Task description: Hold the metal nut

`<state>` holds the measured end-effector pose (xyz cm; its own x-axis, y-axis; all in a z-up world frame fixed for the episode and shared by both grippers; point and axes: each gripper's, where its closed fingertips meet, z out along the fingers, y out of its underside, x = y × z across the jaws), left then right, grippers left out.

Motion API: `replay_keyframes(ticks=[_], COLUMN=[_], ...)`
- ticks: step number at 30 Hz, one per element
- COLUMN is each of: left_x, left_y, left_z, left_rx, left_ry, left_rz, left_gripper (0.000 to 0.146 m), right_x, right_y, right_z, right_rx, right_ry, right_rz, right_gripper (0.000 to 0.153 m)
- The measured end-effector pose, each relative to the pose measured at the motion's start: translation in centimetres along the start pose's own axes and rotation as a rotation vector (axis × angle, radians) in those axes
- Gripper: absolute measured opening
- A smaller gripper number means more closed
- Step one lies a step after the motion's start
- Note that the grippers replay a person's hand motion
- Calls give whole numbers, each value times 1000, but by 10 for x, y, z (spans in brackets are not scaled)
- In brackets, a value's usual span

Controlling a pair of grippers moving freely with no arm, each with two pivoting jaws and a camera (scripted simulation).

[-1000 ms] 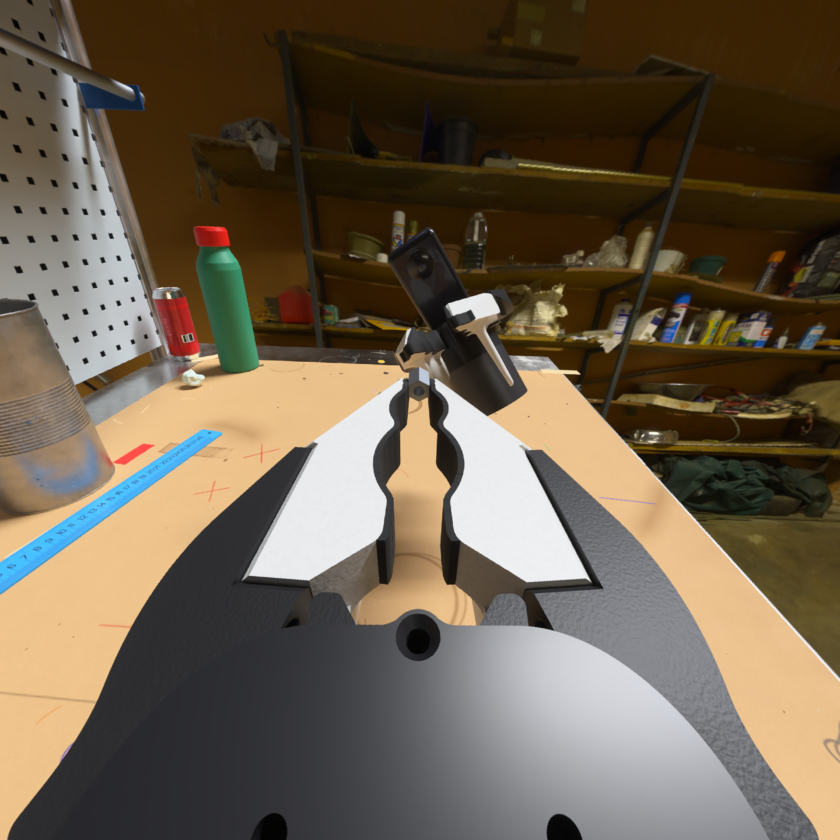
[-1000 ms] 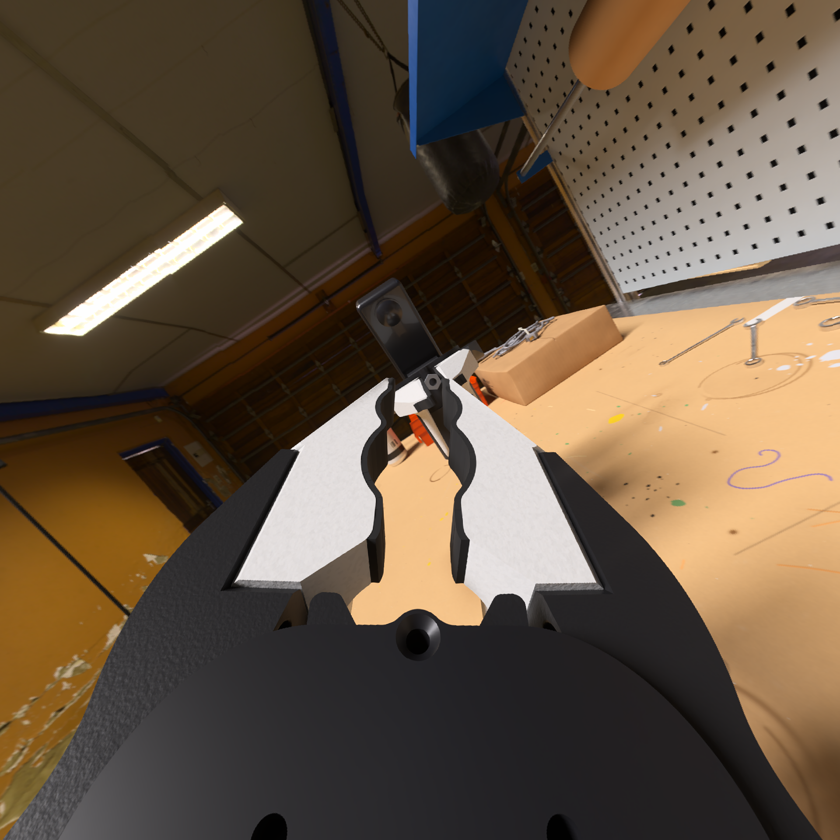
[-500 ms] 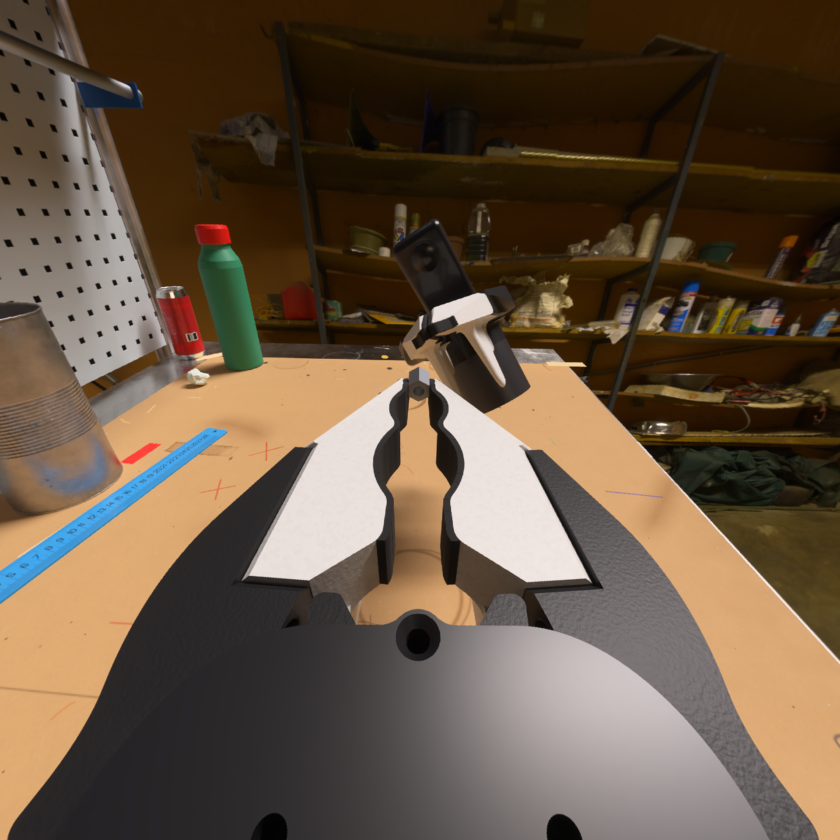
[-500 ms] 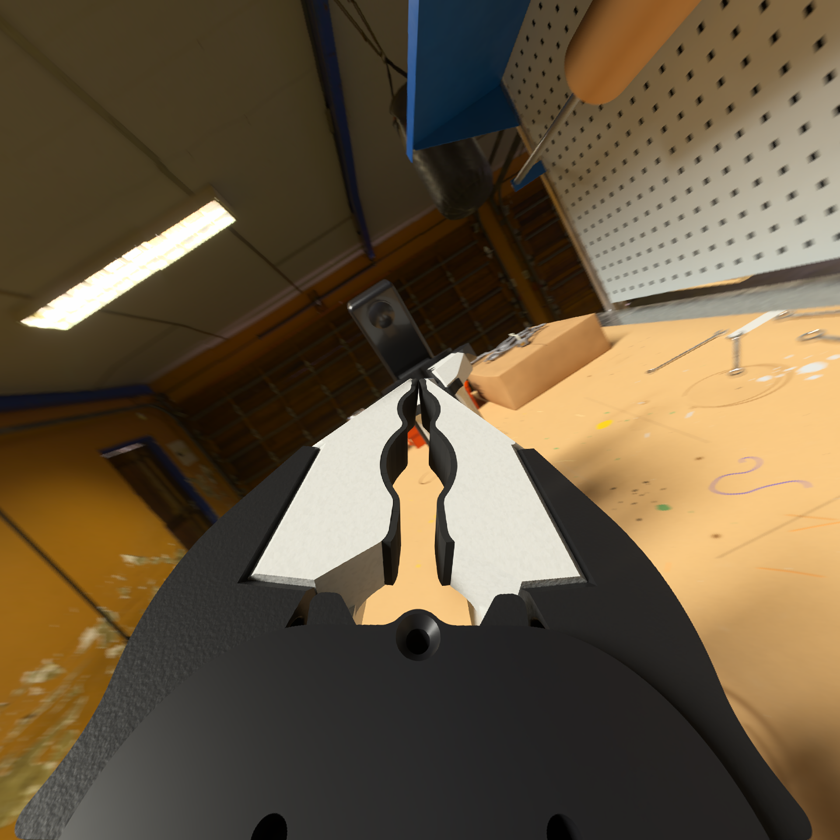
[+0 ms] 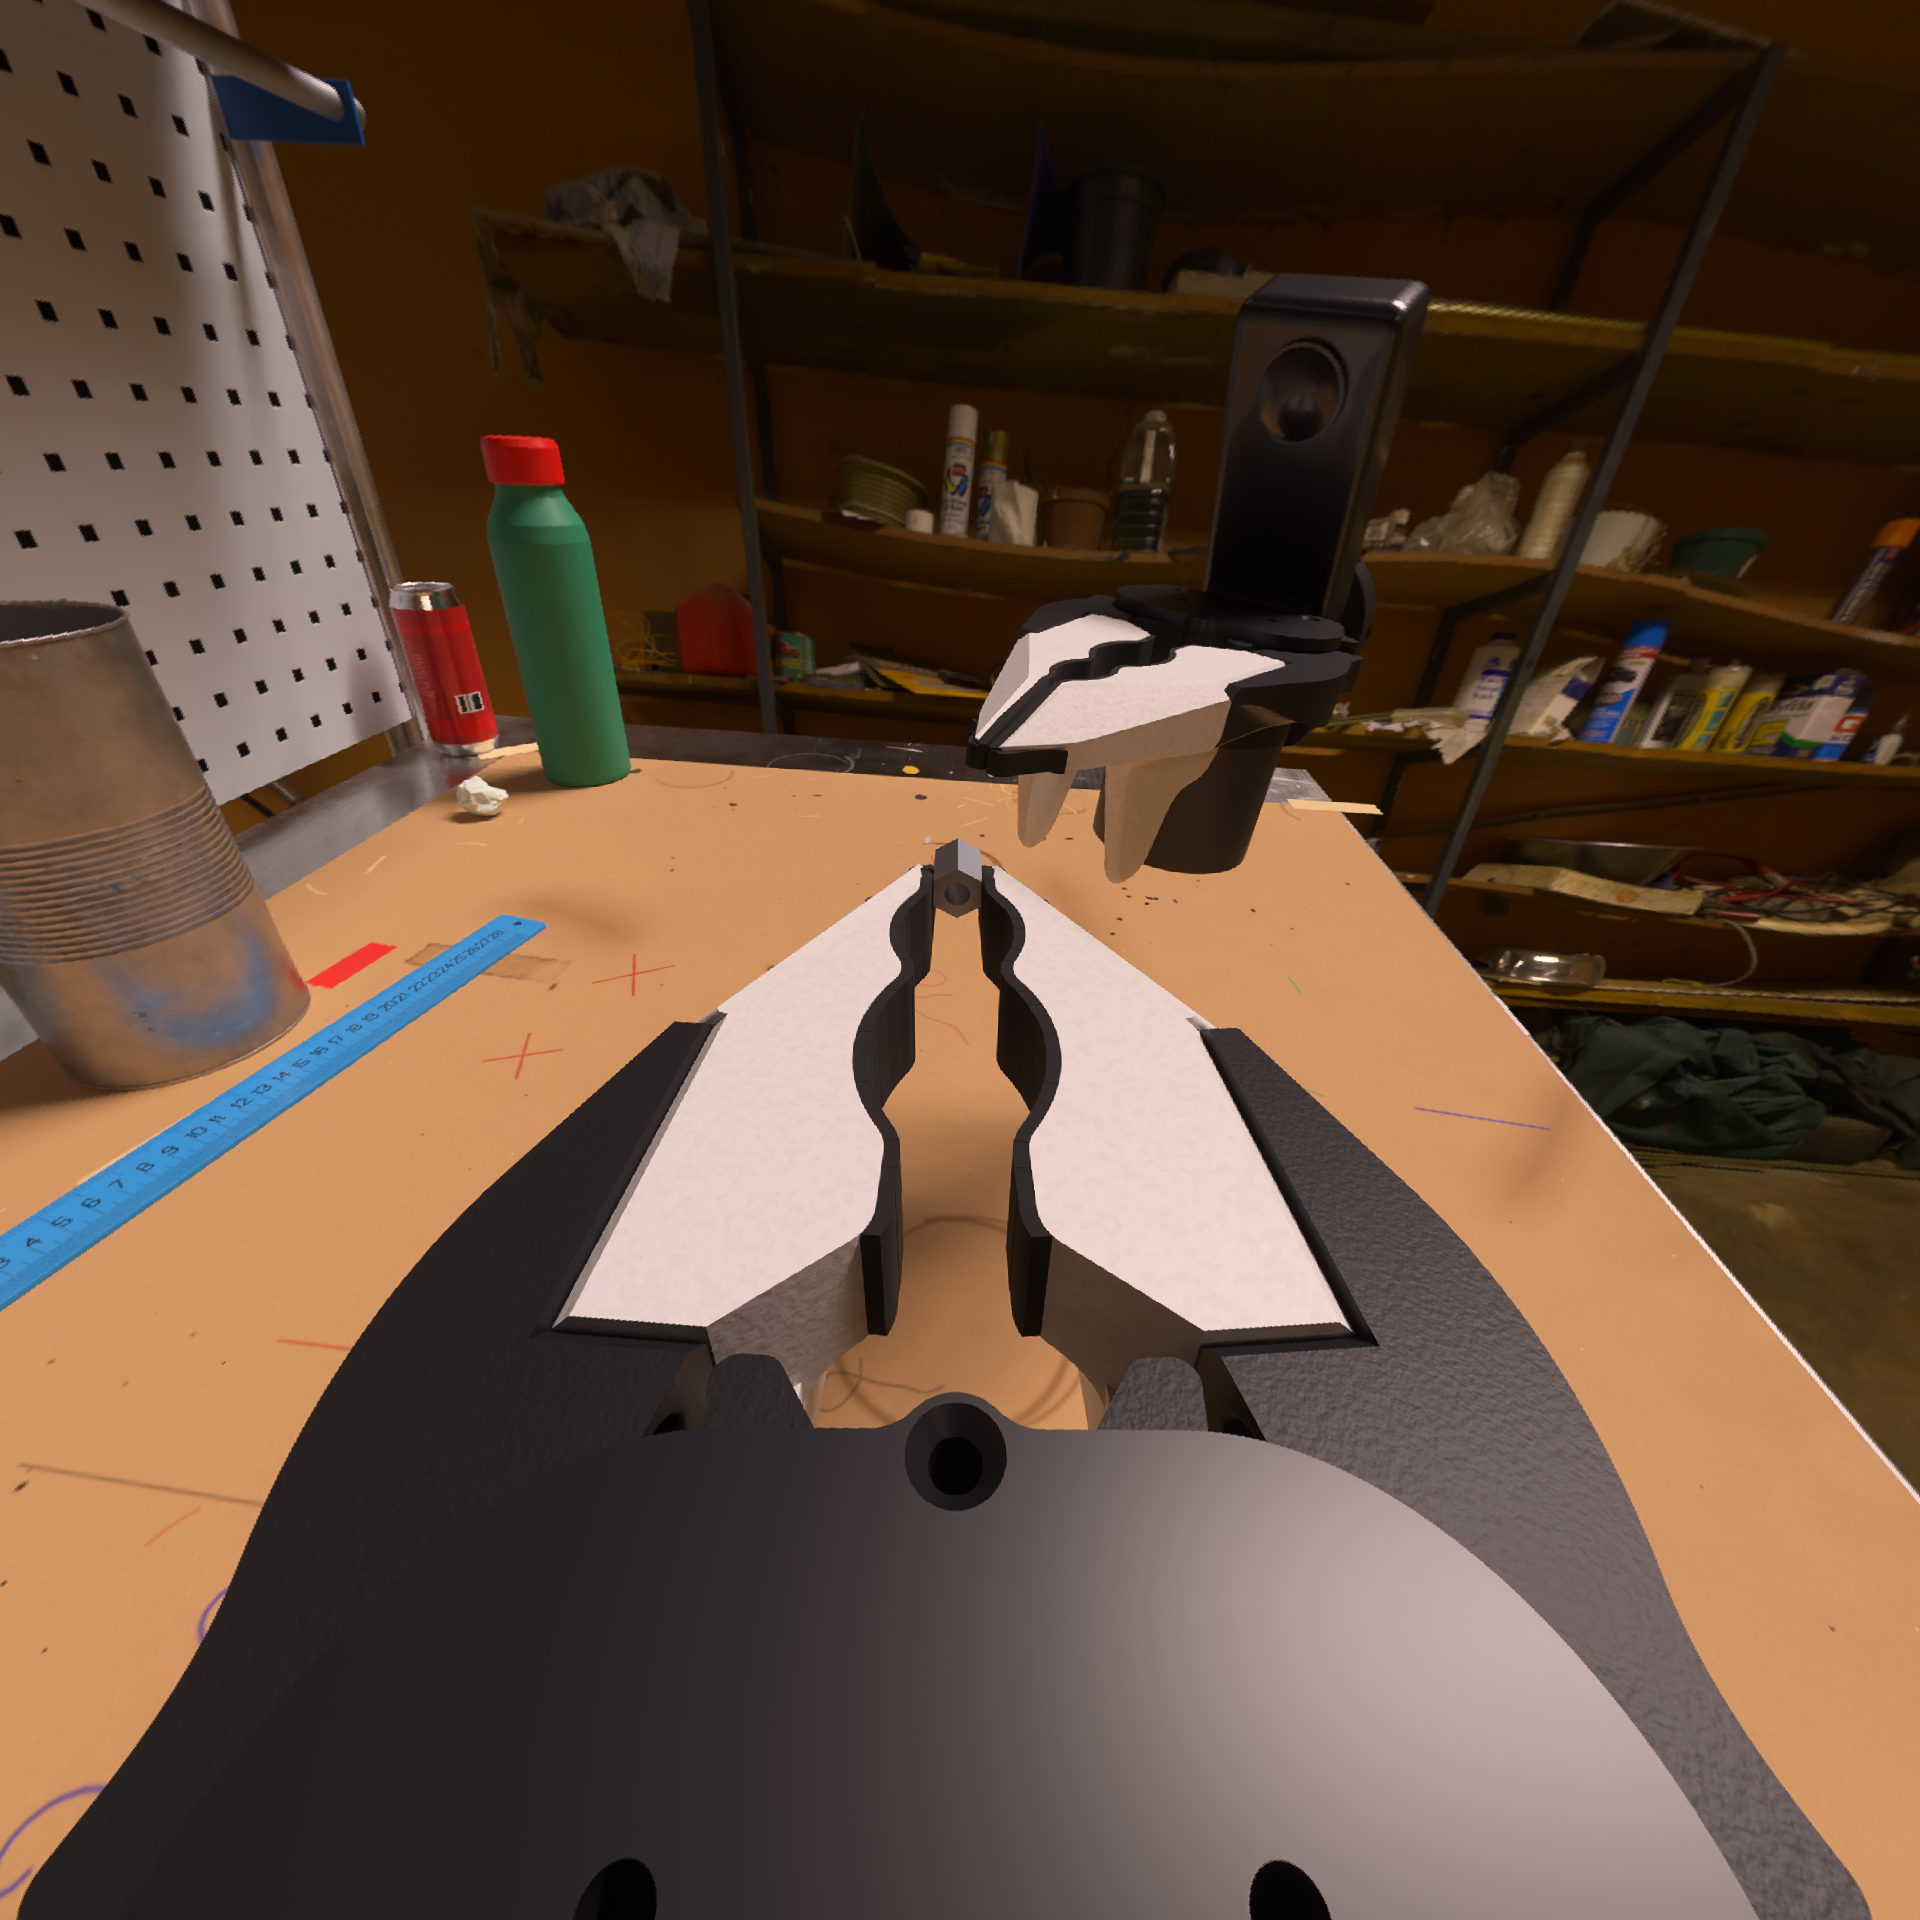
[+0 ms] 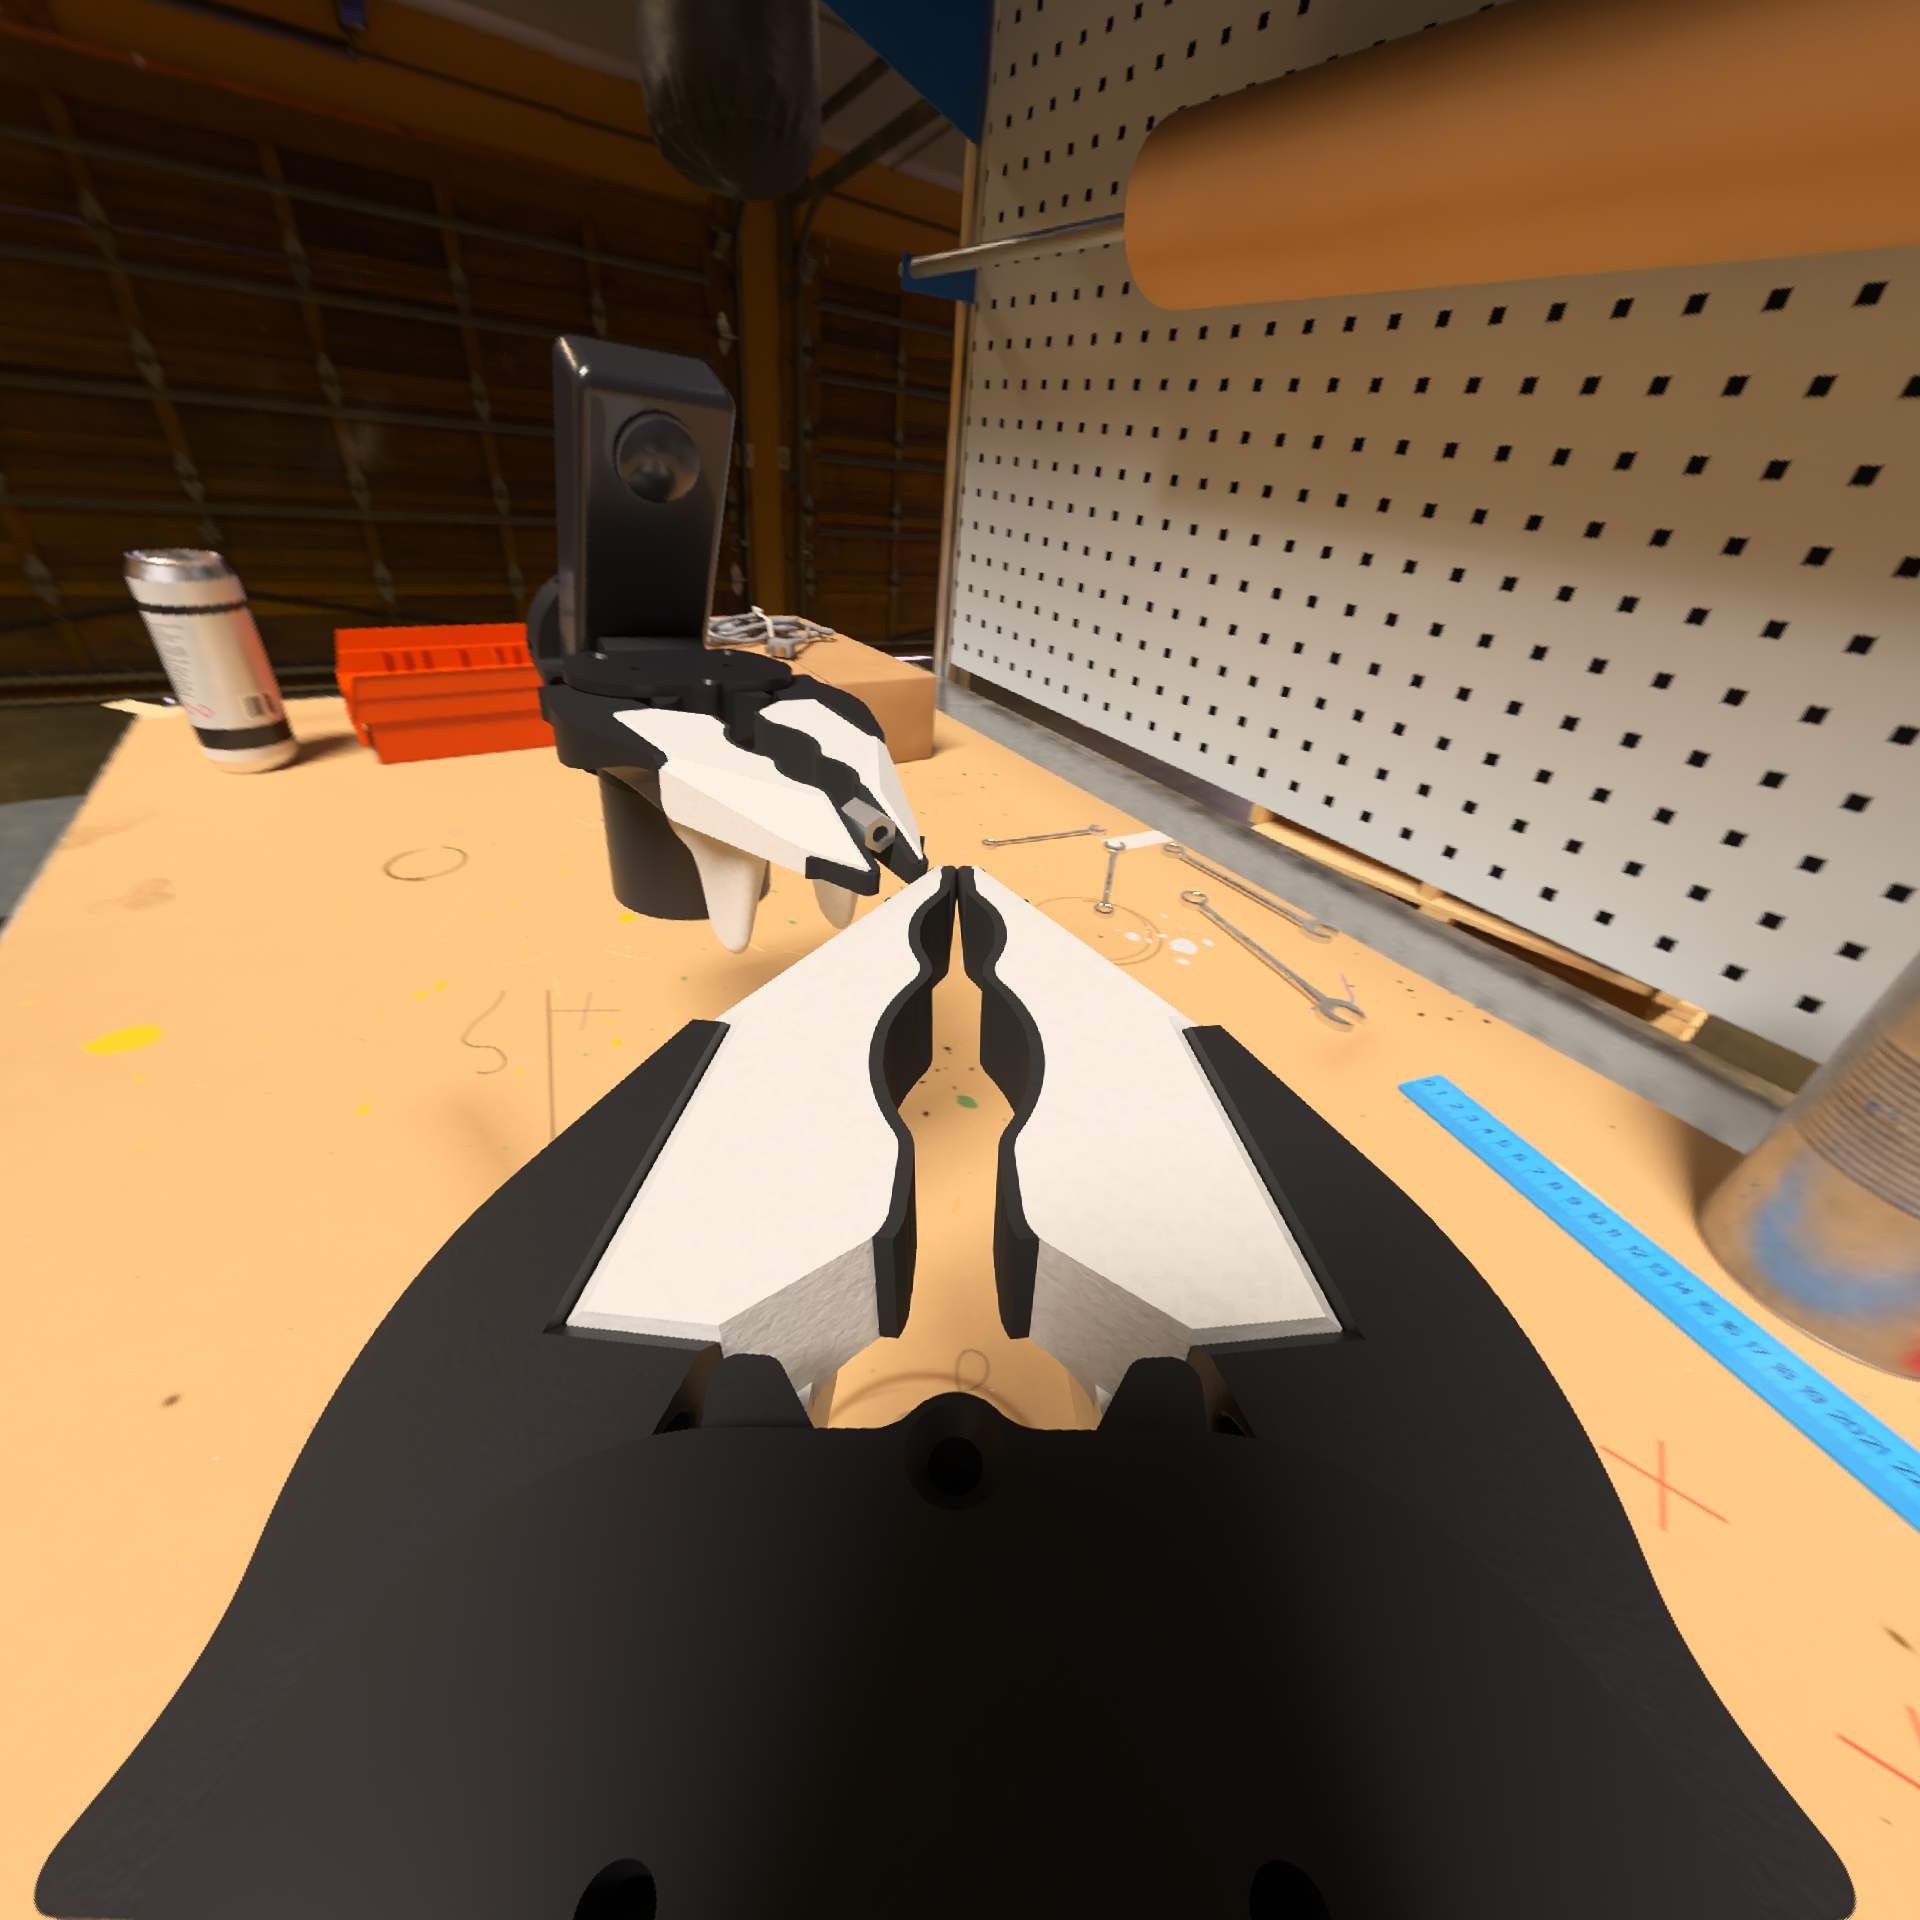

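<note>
A small grey metal hex nut (image 5: 956, 879) is pinched between the tips of my left gripper (image 5: 956, 896), held above the tan workbench (image 5: 1299, 1039). In the right wrist view the nut (image 6: 871, 828) shows at the tips of the left gripper (image 6: 883, 847), just ahead and left of my own tips. My right gripper (image 6: 956, 883) is shut and empty. In the left wrist view the right gripper (image 5: 982, 753) hovers just beyond and right of the nut, apart from it.
A metal cylinder (image 5: 114, 831), blue ruler (image 5: 249, 1101), green bottle (image 5: 551, 613) and red can (image 5: 442, 665) stand left by the pegboard (image 5: 156, 416). Wrenches (image 6: 1247, 925), an orange bin (image 6: 436, 686), a white can (image 6: 208, 655) and a cardboard box (image 6: 894, 696) lie across the bench.
My right gripper let go of the nut, shut empty, drew back and levelled out. My left gripper keeps hold of the nut and has barely moved.
</note>
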<state>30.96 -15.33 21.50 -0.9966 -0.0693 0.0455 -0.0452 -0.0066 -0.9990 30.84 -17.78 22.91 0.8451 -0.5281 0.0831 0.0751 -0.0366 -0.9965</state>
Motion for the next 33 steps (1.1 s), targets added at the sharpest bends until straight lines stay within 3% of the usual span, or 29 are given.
replay_keyframes(ticks=[4, 7, 16, 33], left_x=[-4, -11, -23, -33], left_y=[0, -3, -7, -13], left_z=[-2, -7, -21, -69], left_rx=[-8, -15, -24, -31], left_ry=[-21, -56, -118, -269], left_rz=[4, 13, 21, 39], left_gripper=[8, 8, 8, 8], right_x=[3, 8, 18, 9], right_y=[2, 6, 23, 36], right_z=[2, 2, 10, 58], right_rx=[-17, -33, -110, -138], right_ry=[53, 74, 131, 42], right_rz=[-55, -57, -82, -75], right_gripper=[4, 25, 62, 68])
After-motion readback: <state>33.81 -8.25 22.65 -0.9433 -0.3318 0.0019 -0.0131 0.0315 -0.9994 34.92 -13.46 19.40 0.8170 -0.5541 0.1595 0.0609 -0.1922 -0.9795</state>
